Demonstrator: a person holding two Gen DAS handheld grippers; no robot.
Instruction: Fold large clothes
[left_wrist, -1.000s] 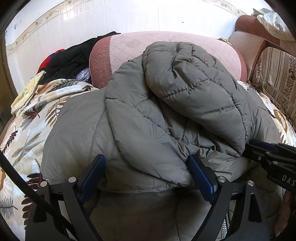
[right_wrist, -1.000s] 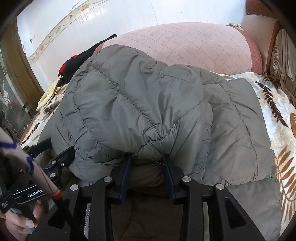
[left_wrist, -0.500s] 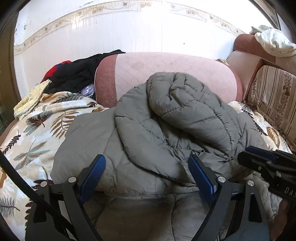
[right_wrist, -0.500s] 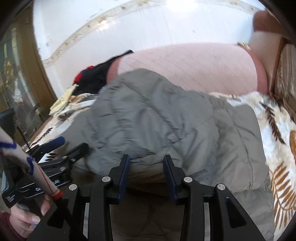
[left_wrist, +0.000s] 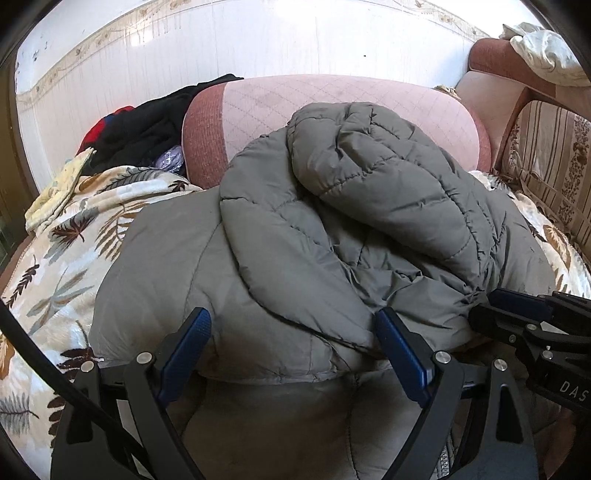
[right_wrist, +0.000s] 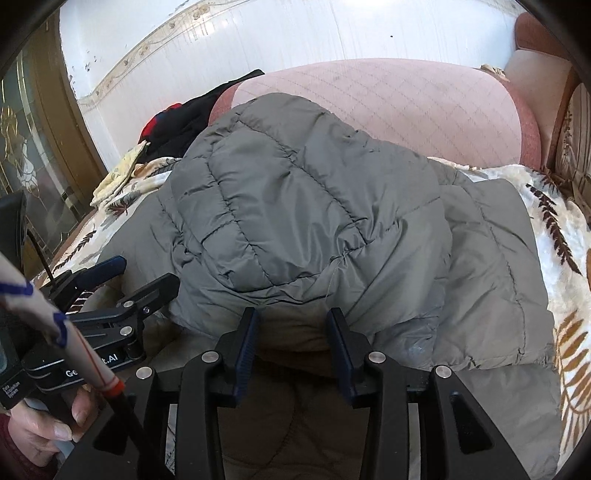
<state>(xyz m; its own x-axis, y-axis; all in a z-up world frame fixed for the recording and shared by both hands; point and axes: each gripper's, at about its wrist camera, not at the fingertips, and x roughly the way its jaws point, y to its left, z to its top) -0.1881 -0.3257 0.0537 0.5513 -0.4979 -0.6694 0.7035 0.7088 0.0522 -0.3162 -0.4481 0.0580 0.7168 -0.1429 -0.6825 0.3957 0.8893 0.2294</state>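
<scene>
Currently the grey puffer jacket (left_wrist: 332, 236) lies bunched on the leaf-print blanket (left_wrist: 62, 258), in front of the pink bolster (left_wrist: 332, 99). Left gripper (left_wrist: 293, 343) sits low at the near hem, level, its 2 fingers spread wide, holding nothing. Right gripper (right_wrist: 291, 339) also low and level at the near edge, jaws partly apart, nothing clamped. Black clothes (left_wrist: 147, 125) piled far left. Bare hand (right_wrist: 40, 428) grips the left tool's handle.

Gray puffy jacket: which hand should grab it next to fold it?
Probably the left. The left tool is open wide, its tips at the gray puffy jacket's folded near edge. The right tool is open more narrowly, facing the shadowed gap beneath the fold.
</scene>
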